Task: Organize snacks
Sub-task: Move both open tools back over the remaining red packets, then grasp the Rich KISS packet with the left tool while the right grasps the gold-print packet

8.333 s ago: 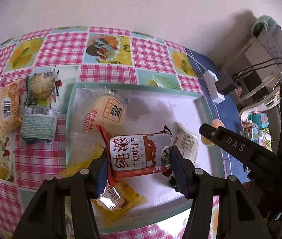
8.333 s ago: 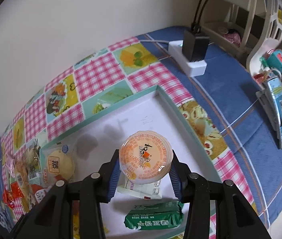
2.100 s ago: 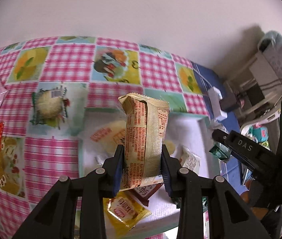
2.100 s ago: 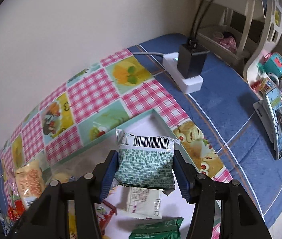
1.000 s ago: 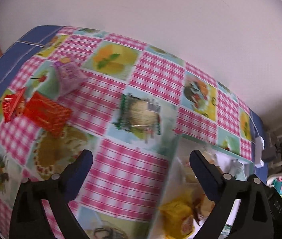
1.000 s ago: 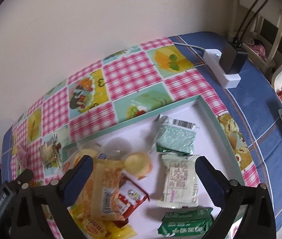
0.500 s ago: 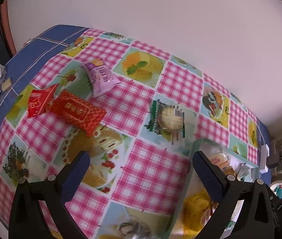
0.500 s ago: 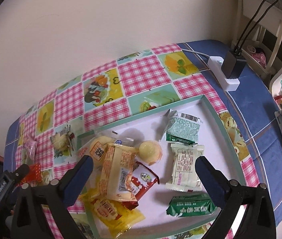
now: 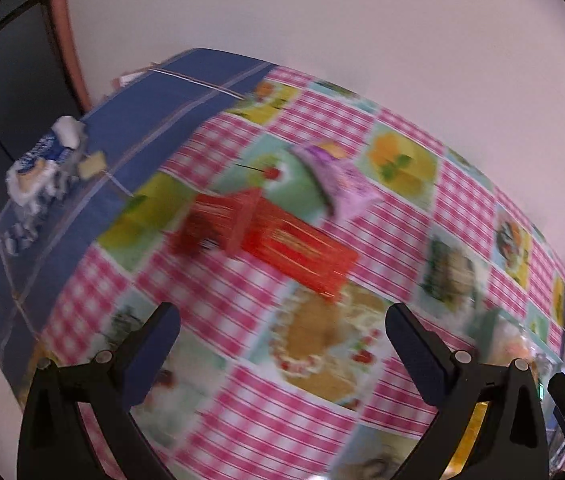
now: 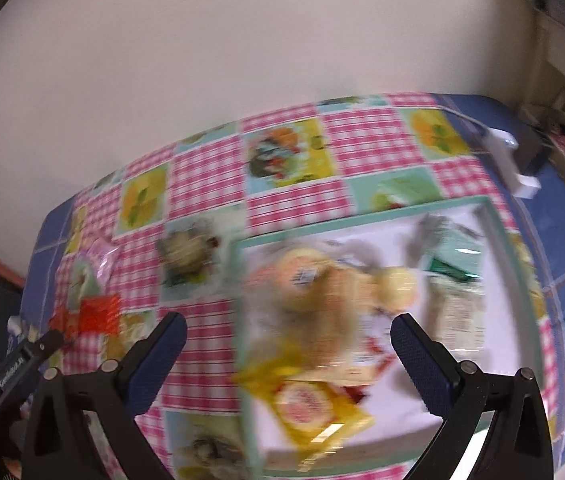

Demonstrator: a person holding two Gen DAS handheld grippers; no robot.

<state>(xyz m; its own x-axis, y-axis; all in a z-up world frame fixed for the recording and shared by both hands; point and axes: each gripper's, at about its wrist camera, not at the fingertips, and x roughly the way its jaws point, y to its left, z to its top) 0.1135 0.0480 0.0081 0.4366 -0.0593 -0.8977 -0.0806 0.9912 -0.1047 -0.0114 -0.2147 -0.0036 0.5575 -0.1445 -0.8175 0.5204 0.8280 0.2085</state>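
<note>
**Both grippers spread and empty over the snack table**

The left gripper (image 9: 282, 332) hangs with its jaws spread wide, holding nothing, above the checked cloth of the table (image 9: 242, 420). Ahead of it lie a red packet (image 9: 298, 252), a smaller red packet (image 9: 218, 220) overlapping its end, and a pink packet (image 9: 342, 188) just beyond. The right gripper (image 10: 288, 340) is likewise spread and empty, above the left edge of the tray (image 10: 518, 280), which holds a blurred heap of snacks, a yellow packet (image 10: 310, 404) nearest. A round pastry packet (image 10: 186, 256) lies on the cloth beside the tray.
</note>
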